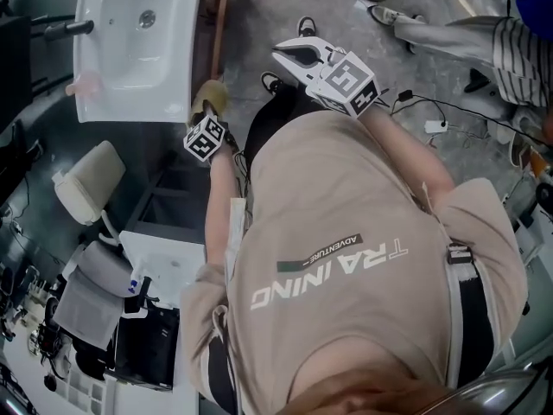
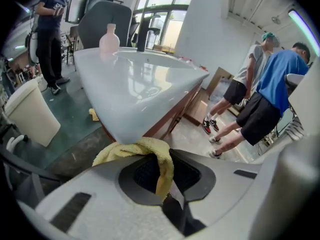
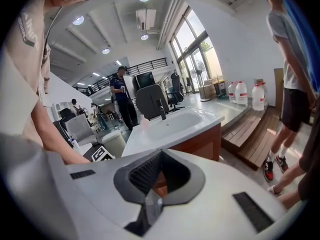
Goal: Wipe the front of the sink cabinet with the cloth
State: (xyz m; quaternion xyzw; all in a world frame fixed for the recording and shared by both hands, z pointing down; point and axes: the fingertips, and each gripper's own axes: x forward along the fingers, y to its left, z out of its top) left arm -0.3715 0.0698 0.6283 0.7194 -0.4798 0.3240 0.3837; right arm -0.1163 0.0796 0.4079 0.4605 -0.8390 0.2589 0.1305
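In the head view, my left gripper point(image 1: 207, 113) is at the edge of the white sink point(image 1: 138, 50), with the yellow cloth point(image 1: 210, 96) at its tip. My right gripper point(image 1: 294, 56) is apart from it, over the floor.

In the left gripper view, my fingers are closed on the cloth, which is bunched just under the sink rim, beside the brown cabinet point(image 2: 172, 116).

In the right gripper view, my fingers are together and hold nothing.
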